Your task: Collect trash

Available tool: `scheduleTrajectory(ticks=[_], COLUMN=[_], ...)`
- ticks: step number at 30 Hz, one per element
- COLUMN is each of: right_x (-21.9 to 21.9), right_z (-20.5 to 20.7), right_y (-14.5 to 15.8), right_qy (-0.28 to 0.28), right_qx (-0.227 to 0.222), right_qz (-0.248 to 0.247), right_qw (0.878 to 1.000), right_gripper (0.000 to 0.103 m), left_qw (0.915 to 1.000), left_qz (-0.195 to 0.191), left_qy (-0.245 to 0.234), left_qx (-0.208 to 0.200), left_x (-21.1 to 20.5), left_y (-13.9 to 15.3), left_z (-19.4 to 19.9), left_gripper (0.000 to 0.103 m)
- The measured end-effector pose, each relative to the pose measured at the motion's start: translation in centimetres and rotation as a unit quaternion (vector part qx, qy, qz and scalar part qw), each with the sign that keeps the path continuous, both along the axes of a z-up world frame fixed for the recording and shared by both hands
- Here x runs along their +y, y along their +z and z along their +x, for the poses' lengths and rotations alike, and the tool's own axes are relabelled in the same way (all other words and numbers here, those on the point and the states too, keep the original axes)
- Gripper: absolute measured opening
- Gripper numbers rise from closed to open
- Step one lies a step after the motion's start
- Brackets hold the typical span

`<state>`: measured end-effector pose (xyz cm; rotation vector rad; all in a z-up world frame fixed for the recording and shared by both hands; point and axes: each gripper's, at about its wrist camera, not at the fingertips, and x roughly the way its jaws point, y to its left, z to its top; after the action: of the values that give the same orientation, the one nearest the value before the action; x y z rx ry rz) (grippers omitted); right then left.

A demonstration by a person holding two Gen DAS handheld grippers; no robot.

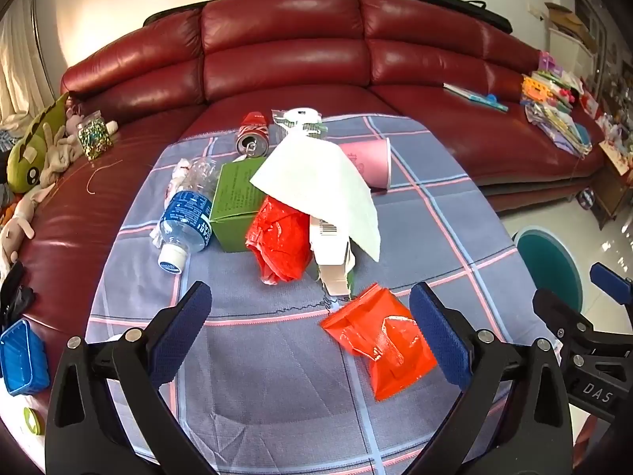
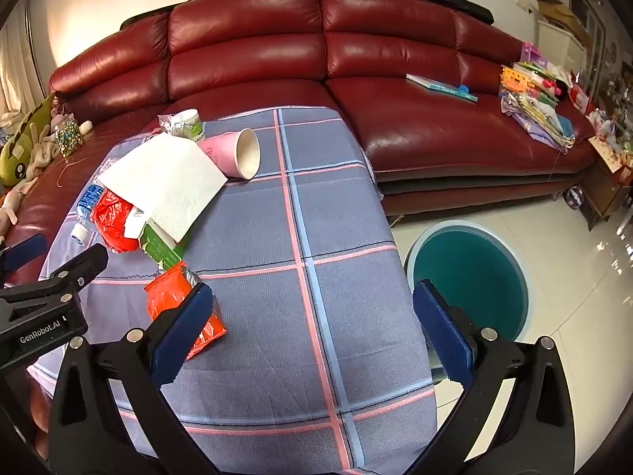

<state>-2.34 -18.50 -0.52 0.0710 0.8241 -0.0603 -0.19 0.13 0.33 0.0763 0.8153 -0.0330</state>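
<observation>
A heap of trash lies on the blue checked tablecloth [image 1: 277, 376]: a crushed plastic bottle [image 1: 186, 213], a green box [image 1: 237, 202], a red plastic bag [image 1: 281, 237], a white napkin [image 1: 316, 182] draped over a carton, a drink can [image 1: 253, 138], a pink paper cup [image 1: 372, 162] on its side, and an orange wrapper [image 1: 379, 340]. My left gripper [image 1: 312, 336] hangs open above the near part of the cloth, its right pad next to the orange wrapper. My right gripper [image 2: 312, 328] is open over bare cloth, right of the orange wrapper [image 2: 174, 297].
A teal bin [image 2: 470, 273] with a white rim stands on the floor right of the table. A dark red leather sofa [image 1: 285, 47] curves behind, with plush toys [image 1: 35, 154] on its left and books and toys [image 1: 554, 111] on its right. A blue box [image 1: 21, 356] sits lower left.
</observation>
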Motion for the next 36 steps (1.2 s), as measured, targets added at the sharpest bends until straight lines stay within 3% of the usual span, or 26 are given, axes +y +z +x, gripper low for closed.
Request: scheduleTrajectory(ticks=[36], right_x=[-0.6], right_z=[-0.1], right_y=[1.7], right_qy=[-0.008], right_qx=[-0.002], right_qz=[-0.012], right_qw=[1.0], right_gripper=[0.097], left_qw=[0.9999], left_qz=[-0.011], left_qy=[0.003], left_qx=[0.0], left_x=[1.7], left_y=[1.2], left_z=[-0.2], left_gripper=[0.1])
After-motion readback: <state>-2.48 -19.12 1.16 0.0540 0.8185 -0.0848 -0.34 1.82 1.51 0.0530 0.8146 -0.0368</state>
